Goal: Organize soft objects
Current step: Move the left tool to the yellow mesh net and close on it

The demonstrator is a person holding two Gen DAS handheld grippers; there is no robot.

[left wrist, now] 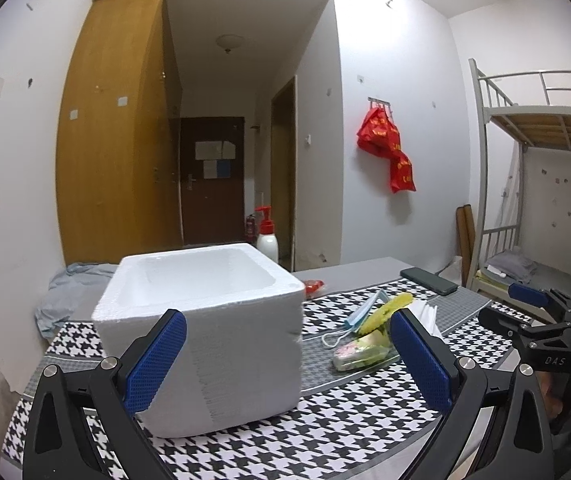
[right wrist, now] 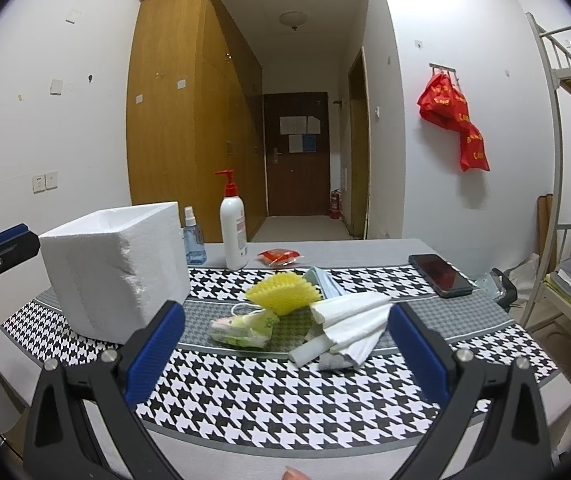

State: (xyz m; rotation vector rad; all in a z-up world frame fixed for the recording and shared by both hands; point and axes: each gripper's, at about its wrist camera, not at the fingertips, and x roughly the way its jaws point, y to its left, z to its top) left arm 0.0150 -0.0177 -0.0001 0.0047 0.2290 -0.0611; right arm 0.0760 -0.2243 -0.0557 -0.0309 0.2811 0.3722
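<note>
A white foam box (left wrist: 201,320) stands open-topped on the houndstooth cloth (left wrist: 325,440); it also shows in the right wrist view (right wrist: 113,268). Beside it lies a pile of soft things: a yellow foam net (right wrist: 285,292), a blue face mask (right wrist: 325,282), white tissues (right wrist: 349,328) and a green tissue packet (right wrist: 241,330). My left gripper (left wrist: 285,364) is open and empty, just in front of the box. My right gripper (right wrist: 285,354) is open and empty, just short of the pile.
A black phone (right wrist: 439,274) lies at the right of the table. A lotion pump bottle (right wrist: 232,232), a blue spray bottle (right wrist: 193,240) and a red packet (right wrist: 279,257) stand behind. A bunk bed (left wrist: 545,128) is at right.
</note>
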